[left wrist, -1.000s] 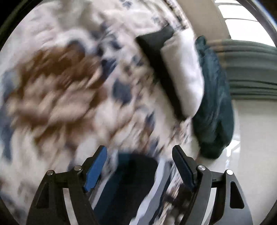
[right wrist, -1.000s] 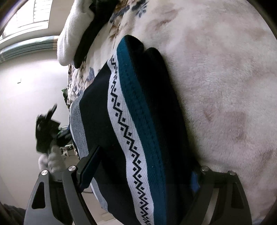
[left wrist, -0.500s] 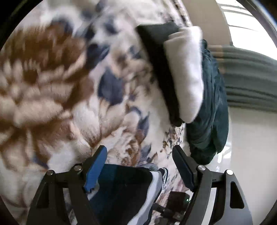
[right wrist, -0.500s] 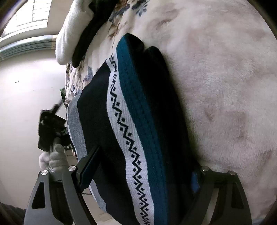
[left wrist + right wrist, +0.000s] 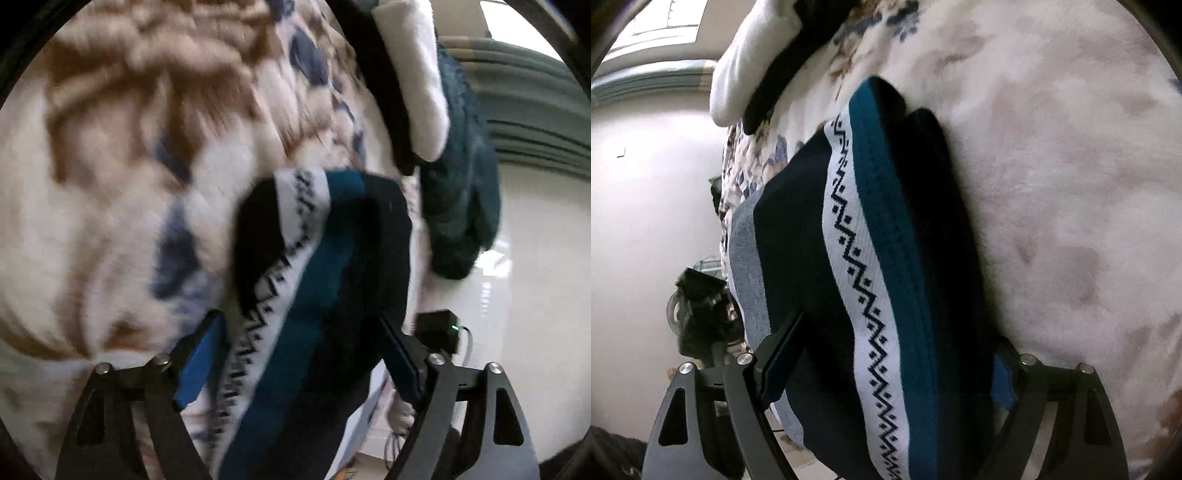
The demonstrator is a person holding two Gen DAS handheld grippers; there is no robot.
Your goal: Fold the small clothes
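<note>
Your right claw (image 5: 886, 365) straddles the doubled-over sock (image 5: 871, 266) on the blanket (image 5: 1052, 166), fingers apart; your left claw (image 5: 299, 354), also apart, brackets it too. Fold looks nearly finished; stacking remains.

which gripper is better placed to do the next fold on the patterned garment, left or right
Probably the right. The right gripper sits wide around the patterned garment, which lies on the blanket in a sharp view. The left gripper also straddles it, but its view is blurred.
</note>
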